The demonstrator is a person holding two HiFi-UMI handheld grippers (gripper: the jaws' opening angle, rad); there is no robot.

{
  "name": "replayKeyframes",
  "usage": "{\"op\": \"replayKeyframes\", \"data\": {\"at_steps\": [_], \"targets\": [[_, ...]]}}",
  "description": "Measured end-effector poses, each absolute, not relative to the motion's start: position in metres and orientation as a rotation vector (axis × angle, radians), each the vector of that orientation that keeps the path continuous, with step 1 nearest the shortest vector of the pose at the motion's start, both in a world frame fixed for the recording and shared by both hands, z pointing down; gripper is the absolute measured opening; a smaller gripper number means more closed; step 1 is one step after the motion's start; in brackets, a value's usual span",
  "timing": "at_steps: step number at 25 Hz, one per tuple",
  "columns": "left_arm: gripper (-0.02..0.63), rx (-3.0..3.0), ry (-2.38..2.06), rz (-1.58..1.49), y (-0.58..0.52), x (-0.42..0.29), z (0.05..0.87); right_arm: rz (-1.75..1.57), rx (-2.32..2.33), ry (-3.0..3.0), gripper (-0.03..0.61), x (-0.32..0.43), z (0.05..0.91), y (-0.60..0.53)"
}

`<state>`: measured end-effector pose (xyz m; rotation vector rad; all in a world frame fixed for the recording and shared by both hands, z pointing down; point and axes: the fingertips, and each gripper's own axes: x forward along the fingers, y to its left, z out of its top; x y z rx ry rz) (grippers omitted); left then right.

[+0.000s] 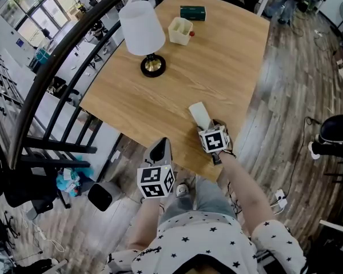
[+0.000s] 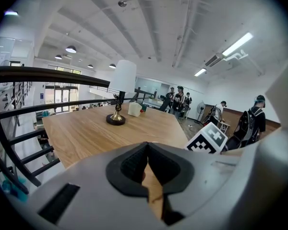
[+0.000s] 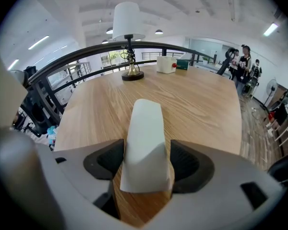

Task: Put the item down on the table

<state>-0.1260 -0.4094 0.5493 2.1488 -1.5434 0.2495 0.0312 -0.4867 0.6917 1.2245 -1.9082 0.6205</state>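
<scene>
Looking down in the head view, you hold the right claw (image 1: 208, 125) clamped on a pale, flat item (image 1: 198, 114) over the tabletop (image 1: 217, 67), close to its near edge and toward the near right corner. Your left claw (image 1: 160, 150) hangs off the tabletop, just outside that near edge. A lamp (image 1: 143, 30) with a white shade stands toward the far left corner. A cream box (image 1: 180, 31) sits just beside it, and a dark green box (image 1: 192, 12) lies at the far edge.

Left gripper view: the left claw (image 2: 147, 150) has its jaws together at the tips, with nothing between them.

Right gripper view: both jaws of the right claw (image 3: 146, 159) press the item's sides. The item (image 3: 145, 128) juts forward above the wood, and you cannot tell whether it touches.
</scene>
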Motion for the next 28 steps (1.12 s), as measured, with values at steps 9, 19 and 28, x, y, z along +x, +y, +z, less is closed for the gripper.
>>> {"op": "replayKeyframes", "data": {"at_steps": [9,19,28], "targets": [[0.012,2.194,-1.505,0.252,-0.366,-0.142,0.548,0.59,1.47,-1.977,0.198,0.034,0.648,-0.437],[0.012,2.275,-1.457,0.209,-0.315,-0.122,0.526,0.591,1.65,-2.191,-0.005,0.028,0.558,-0.356],[0.012,2.285,-1.495,0.176,-0.242,-0.09,0.508,0.499,1.62,-2.348,-0.005,0.043,0.504,-0.265]]}}
